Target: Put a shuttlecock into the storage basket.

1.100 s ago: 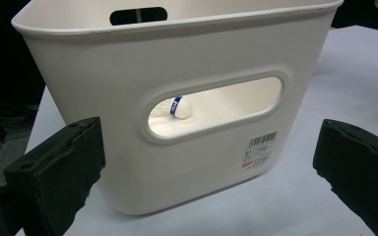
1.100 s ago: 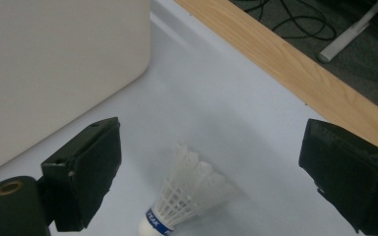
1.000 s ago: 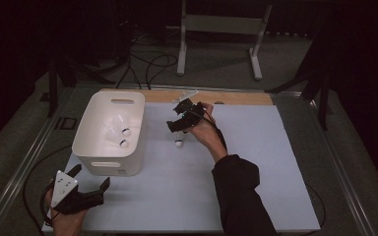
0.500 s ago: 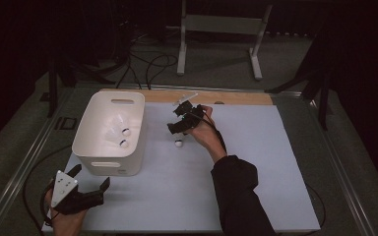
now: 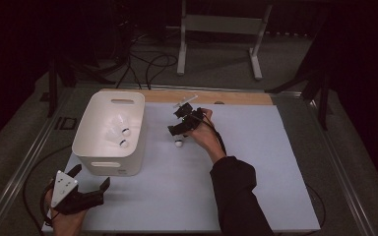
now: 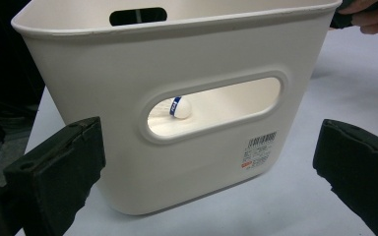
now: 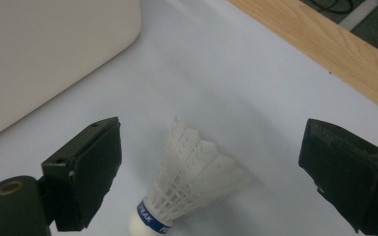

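Note:
A white shuttlecock (image 7: 187, 191) with a blue band lies on the pale mat, its cork end (image 5: 178, 143) toward me. My right gripper (image 7: 211, 182) hovers just over it, open, jaws on either side without touching; in the high view the right gripper (image 5: 179, 129) sits mid-table beside the bin. The white plastic bin (image 5: 94, 152) holds two shuttlecocks (image 5: 120, 137); one shuttlecock cork (image 6: 179, 108) shows through the bin's handle slot (image 6: 211, 105). My left gripper (image 5: 86, 184) rests open near the table's front left corner, facing the bin (image 6: 128, 162).
A wooden strip (image 5: 211, 97) runs along the mat's far edge. A metal stand (image 5: 219, 34) and cables (image 5: 147, 64) sit on the floor beyond. The mat (image 5: 275, 162) spreads to the right of my right arm.
My right gripper has lowered slightly toward the shuttlecock on the mat. The left gripper has stayed put.

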A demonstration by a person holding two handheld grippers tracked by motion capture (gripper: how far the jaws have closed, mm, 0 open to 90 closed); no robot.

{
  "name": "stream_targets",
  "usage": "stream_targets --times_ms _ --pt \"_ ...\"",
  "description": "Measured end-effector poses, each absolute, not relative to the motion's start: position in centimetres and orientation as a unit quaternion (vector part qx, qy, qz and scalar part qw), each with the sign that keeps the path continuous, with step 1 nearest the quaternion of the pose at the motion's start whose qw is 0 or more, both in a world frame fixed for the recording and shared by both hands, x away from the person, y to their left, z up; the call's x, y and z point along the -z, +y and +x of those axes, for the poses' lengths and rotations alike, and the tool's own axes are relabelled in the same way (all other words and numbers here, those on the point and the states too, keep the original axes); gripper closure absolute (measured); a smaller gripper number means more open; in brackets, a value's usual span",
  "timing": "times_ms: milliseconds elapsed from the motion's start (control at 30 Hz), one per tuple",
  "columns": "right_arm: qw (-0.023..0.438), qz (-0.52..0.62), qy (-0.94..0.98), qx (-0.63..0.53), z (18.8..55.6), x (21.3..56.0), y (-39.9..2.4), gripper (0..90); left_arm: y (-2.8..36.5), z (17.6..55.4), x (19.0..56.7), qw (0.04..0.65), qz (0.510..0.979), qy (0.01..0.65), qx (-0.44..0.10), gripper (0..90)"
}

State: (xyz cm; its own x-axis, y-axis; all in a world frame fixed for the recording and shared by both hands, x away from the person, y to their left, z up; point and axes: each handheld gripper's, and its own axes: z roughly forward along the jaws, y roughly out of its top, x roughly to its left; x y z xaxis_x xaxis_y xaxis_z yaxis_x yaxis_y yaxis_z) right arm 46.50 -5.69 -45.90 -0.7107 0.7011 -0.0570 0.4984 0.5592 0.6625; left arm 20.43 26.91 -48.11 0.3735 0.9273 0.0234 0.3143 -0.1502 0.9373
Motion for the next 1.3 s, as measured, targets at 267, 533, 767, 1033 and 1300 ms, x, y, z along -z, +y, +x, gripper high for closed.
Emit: stream_targets --times_ms 267,533,767,1033,1300 --pt "0.150 0.338 0.879 -0.302 46.6 46.8 -5.1 11.1 27.0 20.4 48.1 0.469 0.684 0.455 -0.327 0.2" --pt "0.139 0.341 0.883 -0.290 46.7 47.7 -4.9 14.9 27.0 20.4 48.1 0.469 0.683 0.455 -0.327 0.2" --pt "0.132 0.333 0.890 -0.281 46.5 48.1 -5.1 19.8 27.0 20.4 48.1 0.469 0.684 0.454 -0.326 0.2" --pt "0.131 0.323 0.895 -0.278 45.8 48.0 -5.6 29.8 26.9 20.4 48.1 0.467 0.685 0.454 -0.327 0.2" --pt "0.126 0.285 0.908 -0.279 44.2 47.2 -5.8 41.0 26.8 20.4 48.1 0.467 0.685 0.454 -0.327 0.2"
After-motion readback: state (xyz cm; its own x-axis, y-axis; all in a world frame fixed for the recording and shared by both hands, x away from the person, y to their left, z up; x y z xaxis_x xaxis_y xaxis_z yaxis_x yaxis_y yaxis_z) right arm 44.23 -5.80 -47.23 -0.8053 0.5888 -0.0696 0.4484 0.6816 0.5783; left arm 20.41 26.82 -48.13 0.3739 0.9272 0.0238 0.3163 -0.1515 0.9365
